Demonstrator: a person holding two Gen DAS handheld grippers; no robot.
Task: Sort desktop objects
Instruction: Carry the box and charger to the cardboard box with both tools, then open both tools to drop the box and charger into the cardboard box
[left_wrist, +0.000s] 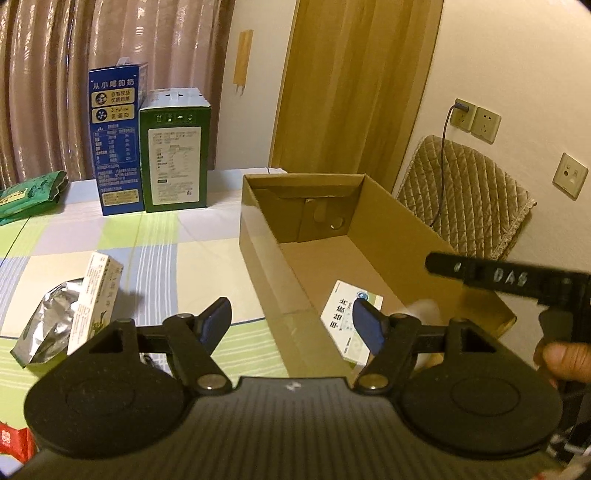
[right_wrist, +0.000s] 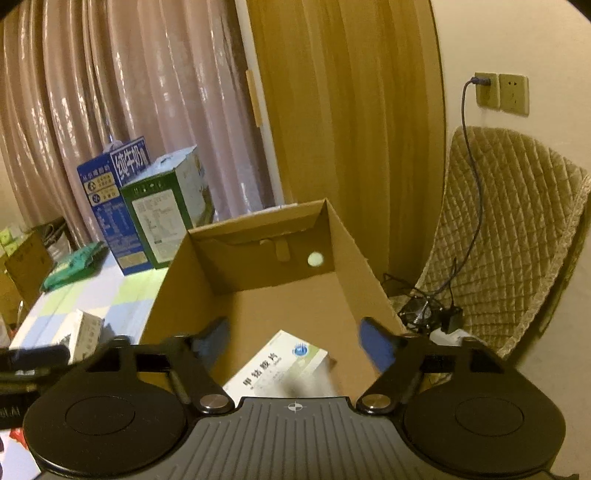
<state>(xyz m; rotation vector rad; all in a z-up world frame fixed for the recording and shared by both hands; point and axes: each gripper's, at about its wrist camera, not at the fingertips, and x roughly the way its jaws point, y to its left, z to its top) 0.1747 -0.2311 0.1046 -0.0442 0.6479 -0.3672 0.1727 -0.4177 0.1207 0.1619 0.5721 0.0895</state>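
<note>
Both grippers, left (left_wrist: 291, 325) and right (right_wrist: 293, 341), tilt downward, jaws apart and empty, over the cardboard box (right_wrist: 295, 302).

2 close wrist views down into cardboard box (left_wrist: 258, 236) (shared)

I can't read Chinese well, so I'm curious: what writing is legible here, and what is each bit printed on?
"纯牛奶": top of the blue milk carton.
"从小喝的奶": front of that blue carton.
"DAS": black bar of the right tool.
"甲钴胺片", roughly: white medicine box in the cardboard box.
Green carton, small white box: print too small to read.
</note>
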